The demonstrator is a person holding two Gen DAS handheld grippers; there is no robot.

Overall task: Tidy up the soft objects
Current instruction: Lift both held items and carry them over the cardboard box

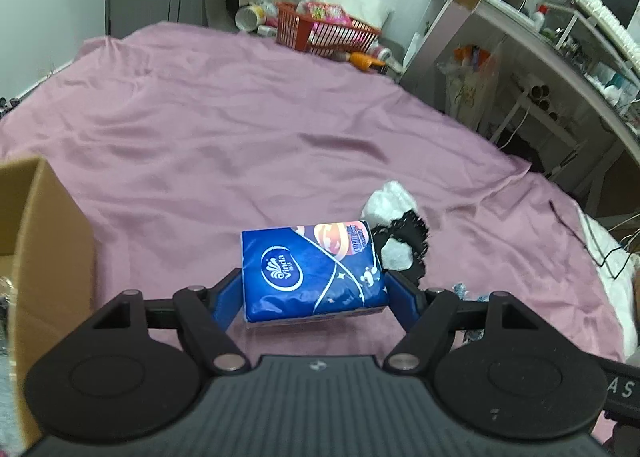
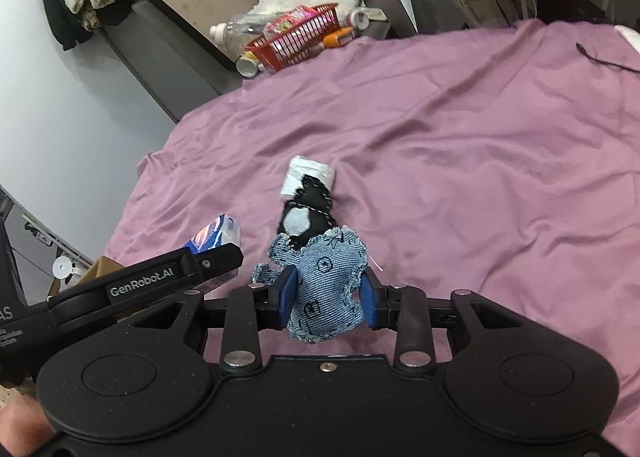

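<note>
Left gripper point(image 1: 314, 287) pinches tissue pack point(image 1: 312, 277) above bed point(image 1: 240, 117), beside box point(image 1: 48, 237), likely its drop spot. Right gripper point(image 2: 328, 293) squeezes denim toy point(image 2: 320, 289); black toy point(image 2: 308, 213) lies mid-bed.

The left gripper point(image 1: 314, 289) pinches a blue tissue pack point(image 1: 314, 277) between its blue pads above the pink bedsheet point(image 1: 240, 129), a cardboard box point(image 1: 48, 241) at its left, a black-and-white soft toy point(image 1: 400, 241) just beyond the pack.
</note>
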